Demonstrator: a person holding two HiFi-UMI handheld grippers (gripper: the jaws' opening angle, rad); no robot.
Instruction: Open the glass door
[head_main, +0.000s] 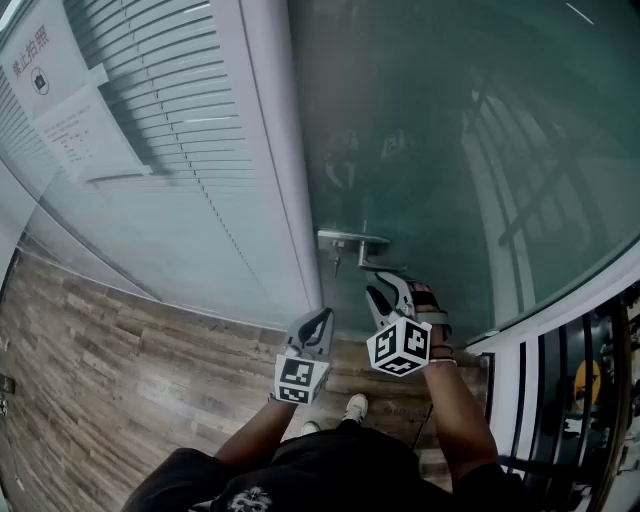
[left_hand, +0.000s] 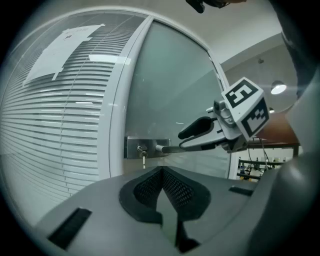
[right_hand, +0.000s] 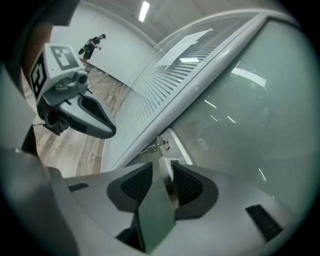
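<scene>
The frosted glass door (head_main: 450, 150) has a metal lever handle (head_main: 352, 240) on a plate by its left edge, with a key (left_hand: 143, 159) hanging in the lock below. My right gripper (head_main: 385, 280) is shut on the lever's free end; in the right gripper view the flat metal lever (right_hand: 167, 182) lies pinched between the two pads. My left gripper (head_main: 318, 322) hangs to the left of it and a little lower, away from the handle, with its jaws together and nothing between them (left_hand: 162, 171).
A white door frame post (head_main: 285, 150) separates the door from a glass wall with blinds (head_main: 170, 120) and a paper notice (head_main: 85, 130). Wood-pattern floor (head_main: 100, 350) lies below. A dark railing (head_main: 560, 400) stands at the right. A person (right_hand: 92, 46) stands far down the hall.
</scene>
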